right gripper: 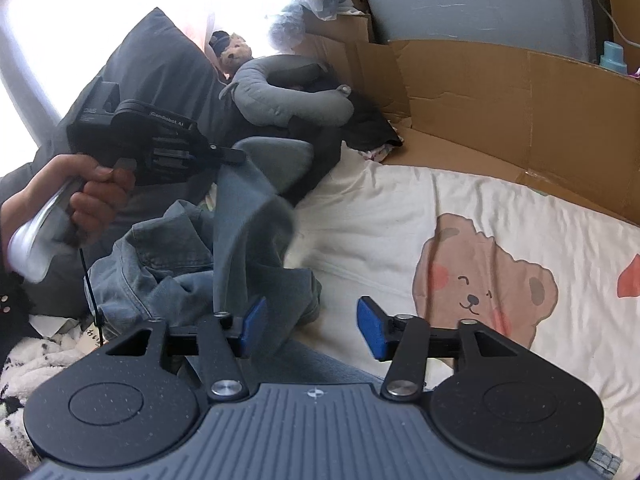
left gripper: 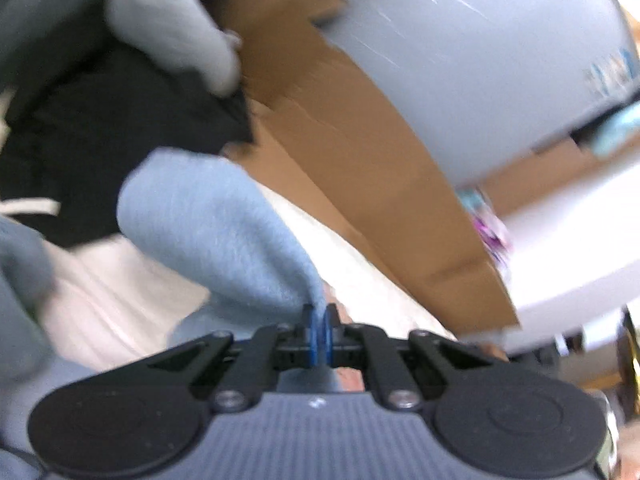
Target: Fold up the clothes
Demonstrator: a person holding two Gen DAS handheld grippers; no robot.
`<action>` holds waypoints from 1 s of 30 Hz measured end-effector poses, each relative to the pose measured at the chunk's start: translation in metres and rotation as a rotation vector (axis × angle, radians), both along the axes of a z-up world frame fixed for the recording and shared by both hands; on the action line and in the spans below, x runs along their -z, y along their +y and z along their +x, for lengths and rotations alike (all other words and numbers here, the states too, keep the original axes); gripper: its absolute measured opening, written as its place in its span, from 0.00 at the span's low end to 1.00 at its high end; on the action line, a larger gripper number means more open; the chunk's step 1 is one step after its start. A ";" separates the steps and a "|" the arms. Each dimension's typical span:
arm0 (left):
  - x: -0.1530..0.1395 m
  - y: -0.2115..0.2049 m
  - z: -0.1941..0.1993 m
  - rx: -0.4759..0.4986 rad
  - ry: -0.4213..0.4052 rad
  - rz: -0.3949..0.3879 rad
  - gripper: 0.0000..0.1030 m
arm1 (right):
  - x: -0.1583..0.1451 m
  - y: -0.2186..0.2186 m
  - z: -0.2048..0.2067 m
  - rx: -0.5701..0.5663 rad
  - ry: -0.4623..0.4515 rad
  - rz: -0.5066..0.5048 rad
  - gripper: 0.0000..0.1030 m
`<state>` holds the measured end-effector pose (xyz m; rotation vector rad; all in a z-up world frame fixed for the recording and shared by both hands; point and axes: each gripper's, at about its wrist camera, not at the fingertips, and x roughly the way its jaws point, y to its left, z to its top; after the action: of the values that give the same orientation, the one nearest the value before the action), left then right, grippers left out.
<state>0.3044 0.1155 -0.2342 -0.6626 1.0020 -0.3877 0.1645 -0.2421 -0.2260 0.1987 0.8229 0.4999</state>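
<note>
Closest to the right gripper (right gripper: 312, 328), its blue pads (right gripper: 372, 326) stand apart with nothing pinched; under and between them lies denim, part of a pair of jeans (right gripper: 160, 256) heaped just ahead and to its left on the bed sheet (right gripper: 380, 216). To the right of the tool the sheet shows a printed bear (right gripper: 480, 280).

A little farther ahead and to the left, a hand (right gripper: 96, 196) grips the handle of the left gripper (right gripper: 240, 155), which is raised above the jeans. Its jaws are clamped on a grey-blue garment (right gripper: 248, 208) that hangs from the tip down onto the denim. From the left gripper's (left gripper: 320, 330) own camera, the two pads are pressed together on a thin fold of the light blue cloth (left gripper: 208, 224), which drapes away ahead and to the left; that view is blurred.

Beyond both tools lie a grey neck pillow (right gripper: 280, 96) and dark clothes (right gripper: 360, 120). Cardboard (right gripper: 500, 108) lines the far edge of the bed, with a small teddy bear (right gripper: 236, 54) by the bright window.
</note>
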 end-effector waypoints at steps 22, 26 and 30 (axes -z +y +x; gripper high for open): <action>0.042 -0.111 -0.076 0.365 0.101 -0.202 0.03 | 0.025 -0.018 -0.027 -0.050 0.107 0.082 0.78; 0.039 -0.126 -0.085 0.411 0.100 -0.216 0.05 | 0.032 -0.014 -0.032 -0.017 0.088 0.058 0.72; 0.040 -0.119 -0.089 0.388 0.103 -0.205 0.15 | 0.037 -0.014 -0.032 -0.035 0.095 0.028 0.12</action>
<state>0.2155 -0.0037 -0.2740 -0.6758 1.2022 -0.8109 0.1323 -0.2562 -0.2626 0.2351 0.9135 0.5386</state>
